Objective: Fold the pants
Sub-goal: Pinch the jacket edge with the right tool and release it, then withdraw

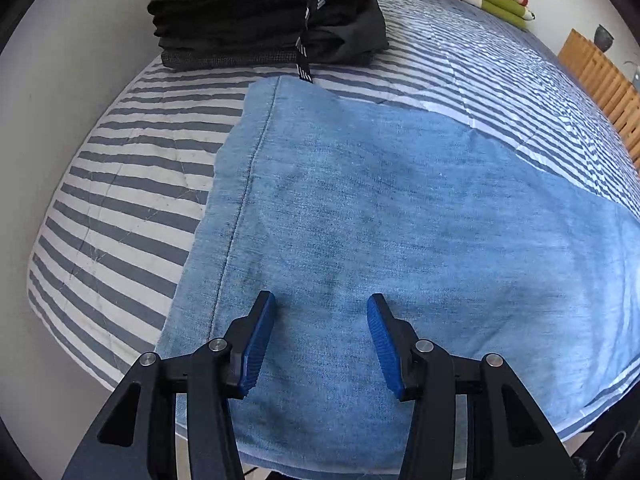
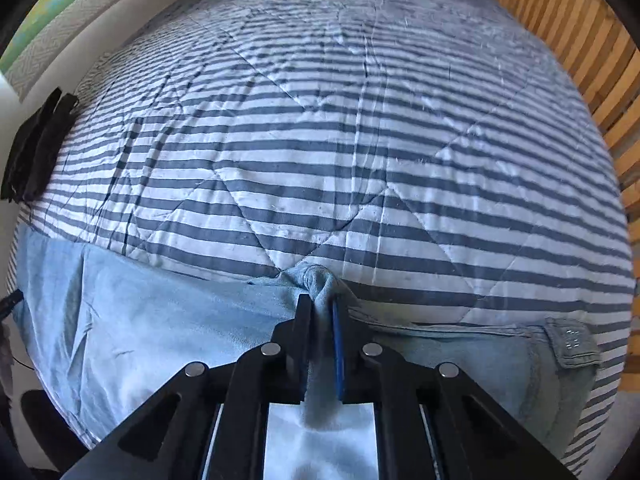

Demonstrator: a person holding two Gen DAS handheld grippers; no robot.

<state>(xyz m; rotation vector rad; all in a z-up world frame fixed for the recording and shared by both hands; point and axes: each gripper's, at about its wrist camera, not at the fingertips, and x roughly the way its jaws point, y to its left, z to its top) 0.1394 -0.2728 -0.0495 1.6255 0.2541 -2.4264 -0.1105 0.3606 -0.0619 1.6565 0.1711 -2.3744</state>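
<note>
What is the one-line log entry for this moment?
left tool: open over jeans | right tool: shut on jeans edge

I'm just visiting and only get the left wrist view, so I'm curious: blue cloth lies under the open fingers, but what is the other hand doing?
Observer: The right gripper has its fingers shut on a bunched fold at the jeans' far edge.
Operator: Which part of the jeans is that?
Observer: A belt loop shows to the right of the pinch, so probably the waist end.
Operator: Is the bed beyond it bare?
Observer: Mostly striped quilt, with a wooden slatted panel along its right side.
</note>
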